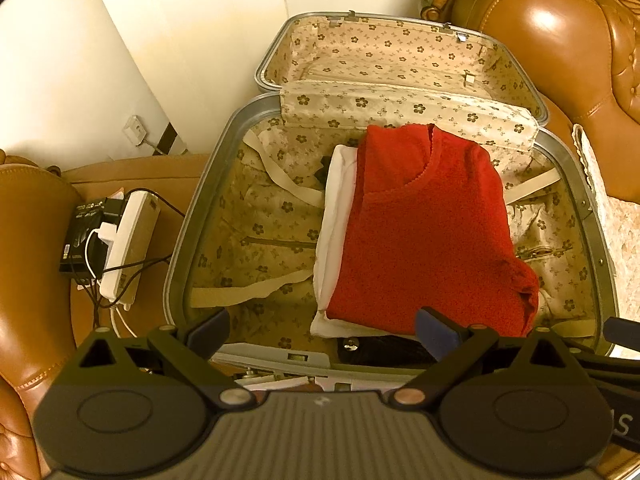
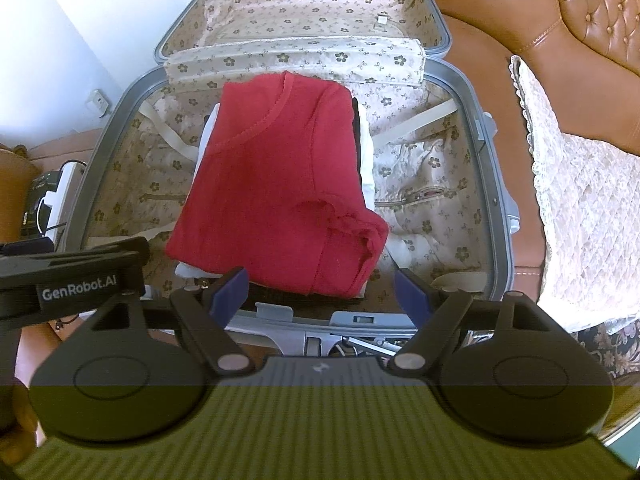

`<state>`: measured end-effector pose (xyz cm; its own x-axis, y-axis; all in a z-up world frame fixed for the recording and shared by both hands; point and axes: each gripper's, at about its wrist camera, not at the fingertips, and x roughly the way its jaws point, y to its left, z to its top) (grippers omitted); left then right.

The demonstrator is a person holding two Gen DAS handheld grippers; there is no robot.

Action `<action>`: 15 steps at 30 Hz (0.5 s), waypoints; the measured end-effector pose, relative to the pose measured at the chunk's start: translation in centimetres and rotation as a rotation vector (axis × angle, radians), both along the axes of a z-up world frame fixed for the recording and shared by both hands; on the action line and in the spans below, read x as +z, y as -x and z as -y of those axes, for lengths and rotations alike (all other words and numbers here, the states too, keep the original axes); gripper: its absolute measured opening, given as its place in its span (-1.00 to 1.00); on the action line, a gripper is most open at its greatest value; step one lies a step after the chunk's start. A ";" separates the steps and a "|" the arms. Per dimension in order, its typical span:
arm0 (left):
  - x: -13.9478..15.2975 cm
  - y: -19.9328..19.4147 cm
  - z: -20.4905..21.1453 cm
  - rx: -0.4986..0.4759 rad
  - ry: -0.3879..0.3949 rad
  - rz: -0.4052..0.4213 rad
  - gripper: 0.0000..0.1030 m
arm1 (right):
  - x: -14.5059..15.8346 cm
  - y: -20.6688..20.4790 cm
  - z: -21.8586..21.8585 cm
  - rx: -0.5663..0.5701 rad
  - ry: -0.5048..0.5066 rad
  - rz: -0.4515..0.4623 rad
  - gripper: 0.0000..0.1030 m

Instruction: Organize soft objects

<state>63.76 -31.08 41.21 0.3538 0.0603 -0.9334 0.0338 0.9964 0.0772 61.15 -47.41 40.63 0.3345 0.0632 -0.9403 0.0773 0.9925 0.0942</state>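
Observation:
An open grey suitcase (image 1: 188,216) (image 2: 500,184) with flower-print lining lies before me. Inside it, a folded red sweater (image 1: 424,232) (image 2: 280,188) tops a stack, over a folded white garment (image 1: 334,216) (image 2: 368,164) and a dark item (image 1: 380,350) at the near edge. My left gripper (image 1: 324,330) hangs open above the suitcase's near rim, holding nothing. Just short of the sweater's near edge, my right gripper (image 2: 320,290) is likewise open and holds nothing. The left gripper's body (image 2: 72,276) shows at the left of the right wrist view.
A brown leather sofa (image 1: 560,40) (image 2: 540,20) stands to the right and behind, with a cream lace cover (image 2: 580,200) on its seat. Left of the suitcase a white power strip (image 1: 128,240) with plugs and cables lies on a brown surface. White wall (image 1: 180,40) behind.

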 end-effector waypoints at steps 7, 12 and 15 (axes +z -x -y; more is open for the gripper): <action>0.0 0.4 -0.3 0.005 0.003 0.002 0.97 | -0.1 0.5 -0.1 -0.008 -0.003 0.012 0.71; -0.1 0.6 -0.4 0.007 0.001 0.004 0.97 | 0.0 0.8 -0.2 -0.003 -0.002 0.016 0.71; -0.1 0.7 -0.5 0.008 0.006 0.004 0.97 | 0.0 1.0 -0.4 -0.001 0.000 0.018 0.71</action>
